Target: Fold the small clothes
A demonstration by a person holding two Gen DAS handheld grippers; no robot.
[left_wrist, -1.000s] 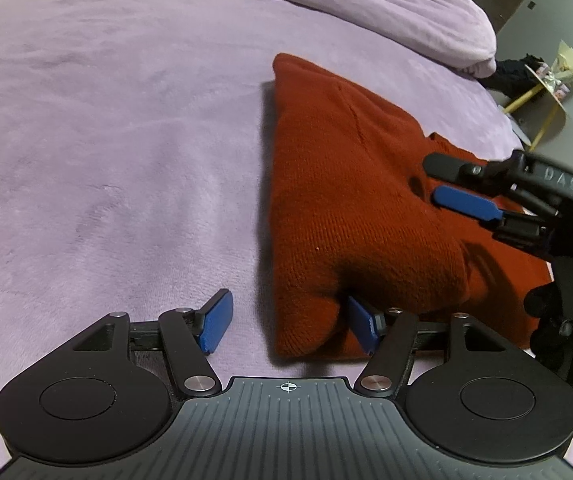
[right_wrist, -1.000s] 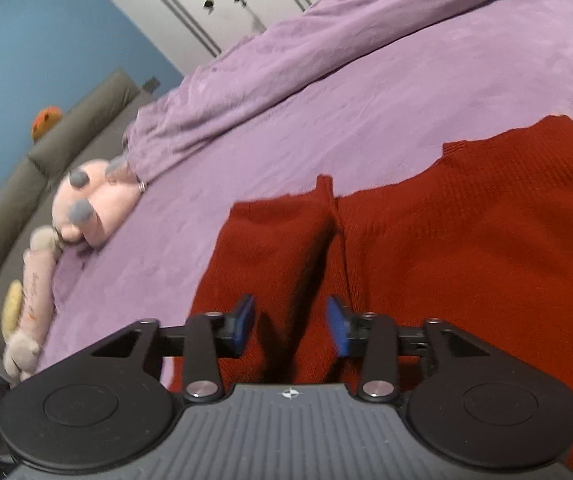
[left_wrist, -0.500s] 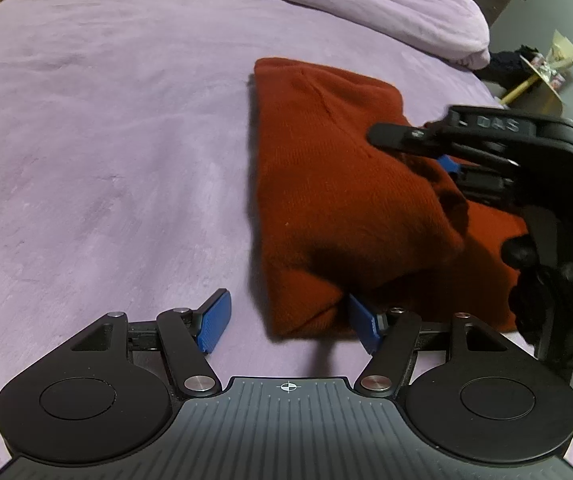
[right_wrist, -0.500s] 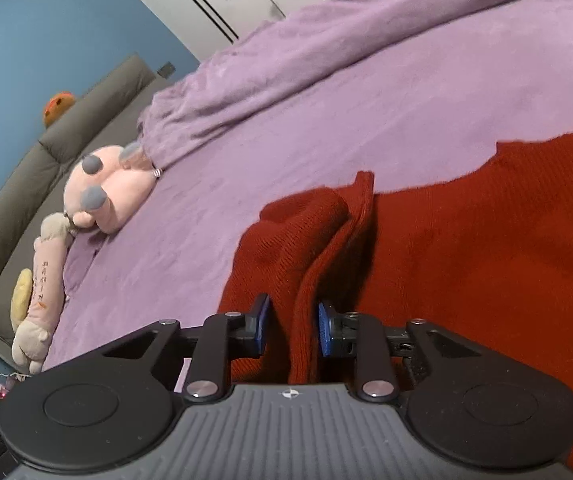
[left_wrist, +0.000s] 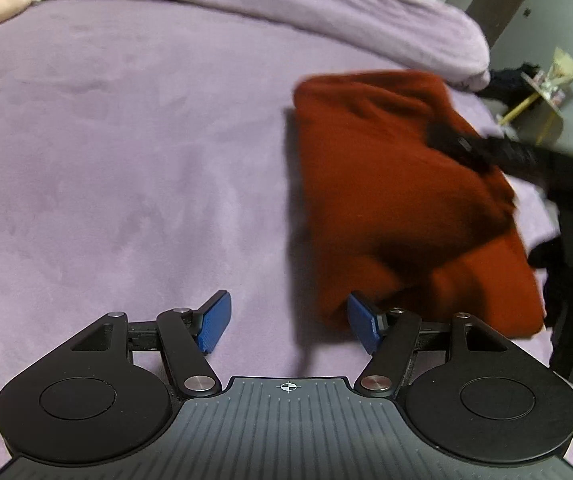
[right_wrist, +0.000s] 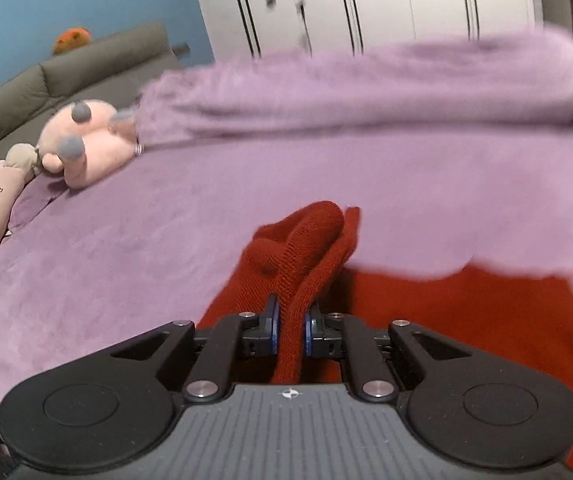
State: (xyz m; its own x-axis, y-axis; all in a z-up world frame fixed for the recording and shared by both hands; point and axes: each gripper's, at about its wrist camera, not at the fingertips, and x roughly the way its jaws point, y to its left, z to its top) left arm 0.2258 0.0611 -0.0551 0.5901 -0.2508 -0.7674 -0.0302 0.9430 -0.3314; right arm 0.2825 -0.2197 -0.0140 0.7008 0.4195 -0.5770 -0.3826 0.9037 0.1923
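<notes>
Right gripper [right_wrist: 291, 328], jaws just closed, pinches a bunched fold of rust-red knitted sweater [left_wrist: 398, 184]; left gripper [left_wrist: 288, 322] open, empty; thin bite may slip mid-fold.

A: Right gripper [right_wrist: 291, 328]? 
B: Jaws just closed, pads clamped on a fold of red knit [right_wrist: 306, 248].
A: Left gripper [left_wrist: 288, 322]? 
B: Jaws wide, nothing between; right one blurred at its two o'clock.

1 red sweater [right_wrist: 286, 256], 2 grippers, 1 pink plush [right_wrist: 86, 140], 1 blanket [left_wrist: 126, 160].
</notes>
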